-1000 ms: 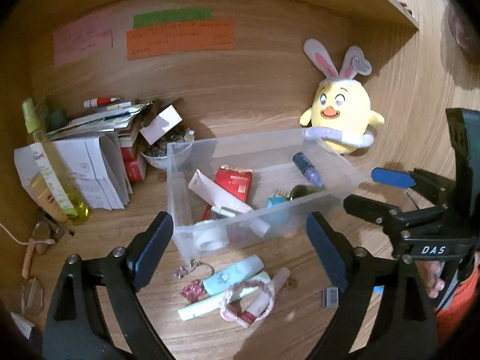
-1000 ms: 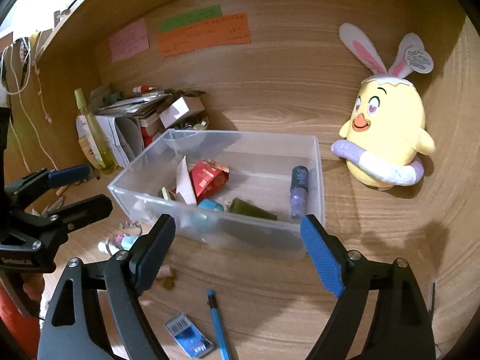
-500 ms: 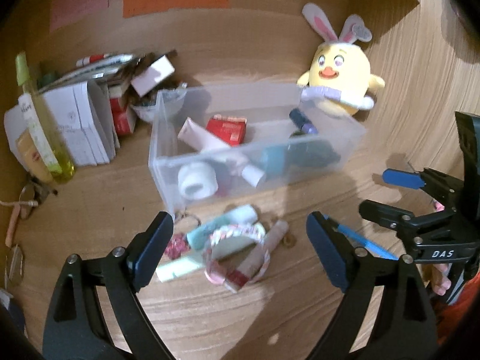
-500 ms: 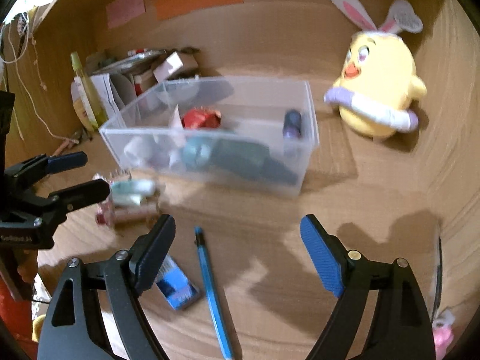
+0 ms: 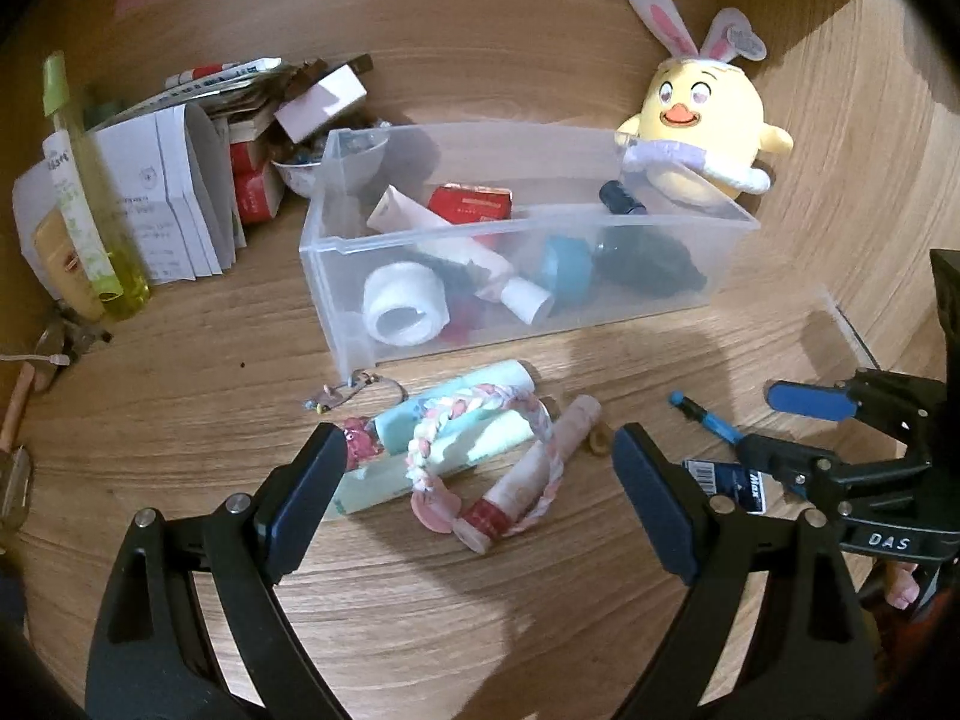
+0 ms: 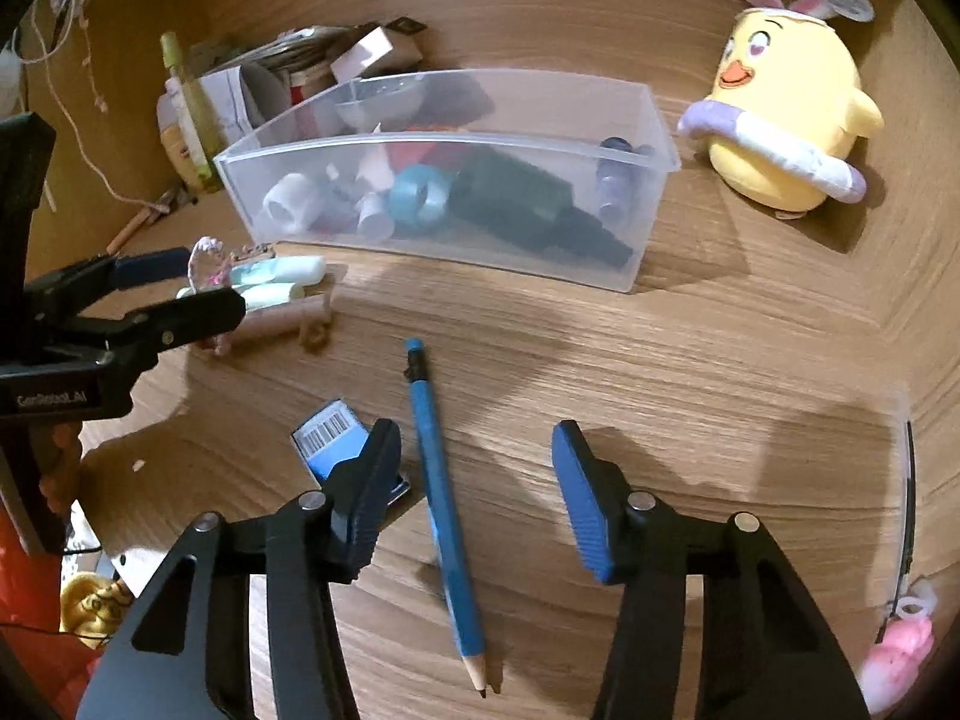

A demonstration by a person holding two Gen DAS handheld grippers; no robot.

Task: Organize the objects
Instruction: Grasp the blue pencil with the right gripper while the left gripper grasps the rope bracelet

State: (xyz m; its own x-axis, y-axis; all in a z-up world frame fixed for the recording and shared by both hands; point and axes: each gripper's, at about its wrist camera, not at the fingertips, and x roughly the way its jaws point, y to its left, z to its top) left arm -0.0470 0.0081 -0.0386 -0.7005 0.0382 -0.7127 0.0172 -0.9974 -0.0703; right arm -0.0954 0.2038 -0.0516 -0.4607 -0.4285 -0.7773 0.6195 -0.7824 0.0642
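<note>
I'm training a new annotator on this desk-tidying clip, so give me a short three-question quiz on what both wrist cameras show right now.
1. True or false: the blue pencil lies inside the clear bin.
2. Multiple choice: what does the right gripper hold? A) the pencil B) the barcode packet C) nothing
3. Fill in: the braided pink-and-white band lies across the tubes on the desk, between the open fingers of the ____ gripper.

Key: 1. False, it lies on the desk in front of the bin. 2. C, its jaws are open, one on each side of the pencil. 3. left.
</note>
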